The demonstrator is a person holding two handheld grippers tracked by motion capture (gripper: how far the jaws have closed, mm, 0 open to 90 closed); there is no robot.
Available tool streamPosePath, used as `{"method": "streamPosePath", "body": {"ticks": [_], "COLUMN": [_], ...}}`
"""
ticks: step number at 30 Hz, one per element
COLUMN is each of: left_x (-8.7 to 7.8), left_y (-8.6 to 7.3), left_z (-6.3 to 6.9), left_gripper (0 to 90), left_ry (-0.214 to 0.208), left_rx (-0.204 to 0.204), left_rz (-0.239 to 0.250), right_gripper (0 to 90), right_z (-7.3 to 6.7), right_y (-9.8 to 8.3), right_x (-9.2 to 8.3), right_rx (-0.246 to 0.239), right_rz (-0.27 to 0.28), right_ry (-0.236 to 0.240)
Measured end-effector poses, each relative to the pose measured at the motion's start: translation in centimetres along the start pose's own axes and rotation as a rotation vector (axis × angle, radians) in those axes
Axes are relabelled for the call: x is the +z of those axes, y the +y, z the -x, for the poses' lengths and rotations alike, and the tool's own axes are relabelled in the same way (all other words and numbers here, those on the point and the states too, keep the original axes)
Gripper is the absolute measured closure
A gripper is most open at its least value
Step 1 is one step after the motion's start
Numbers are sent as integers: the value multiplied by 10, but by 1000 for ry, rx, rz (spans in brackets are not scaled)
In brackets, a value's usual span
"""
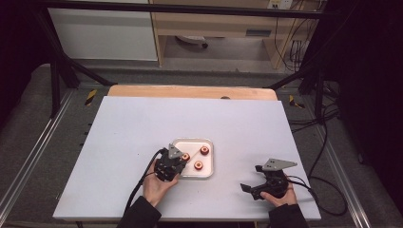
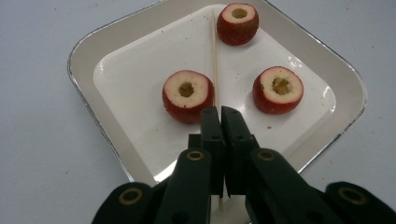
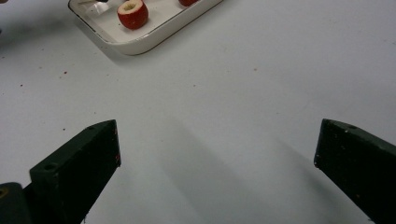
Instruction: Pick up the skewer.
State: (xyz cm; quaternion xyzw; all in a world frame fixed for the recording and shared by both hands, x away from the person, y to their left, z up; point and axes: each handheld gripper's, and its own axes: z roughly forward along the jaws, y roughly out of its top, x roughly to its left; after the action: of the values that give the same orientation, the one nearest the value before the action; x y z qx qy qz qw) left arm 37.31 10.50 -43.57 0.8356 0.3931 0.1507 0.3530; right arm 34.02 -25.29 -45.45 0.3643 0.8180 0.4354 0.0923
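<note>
Your white table (image 1: 142, 142) carries everything, with a strip of bare wood along its far edge, and the white tray (image 1: 209, 168) sits a little toward your near edge, roughly midway between the table's left and right sides. On that tray lie three cored red fruit pieces with pale cut tops: one (image 2: 187, 95) just ahead of your left tongs, one (image 2: 278, 89) toward the tray's right side in the left gripper view, and one (image 2: 238, 23) at the tray's far end. Your left gripper (image 2: 219, 112) hangs over the tray's near left corner, and its jaws are pressed together on a thin wooden skewer (image 2: 215, 56), which runs from between the pads straight out across the tray floor, passing just beside the nearest fruit piece and ending close to the farthest one. Whether the skewer's far part rests on the tray or is lifted clear of it, you cannot tell from here. Your right gripper (image 1: 259, 183) sits near the table's near right corner, well apart from the tray, its jaws spread wide with nothing between them but bare table.
</note>
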Motion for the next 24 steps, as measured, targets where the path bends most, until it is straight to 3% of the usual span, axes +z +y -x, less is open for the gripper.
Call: {"method": "streamPosePath", "body": {"ticks": [6,15,24], "left_x": [-6,-26,-29], "left_y": [0,1,5], "left_z": [-2,-3,7], "left_gripper": [885,885,885], "left_ry": [2,-32,-65], "left_rx": [1,0,43], "left_rz": [25,86,89], "right_gripper": [11,9,7], "right_z": [0,-1,-7], "right_y": [0,1,9], "right_x": [0,0,3], "right_rx": [-1,-4,-67], "right_rz": [0,1,-9], "right_ry": [-2,-5,-43]}}
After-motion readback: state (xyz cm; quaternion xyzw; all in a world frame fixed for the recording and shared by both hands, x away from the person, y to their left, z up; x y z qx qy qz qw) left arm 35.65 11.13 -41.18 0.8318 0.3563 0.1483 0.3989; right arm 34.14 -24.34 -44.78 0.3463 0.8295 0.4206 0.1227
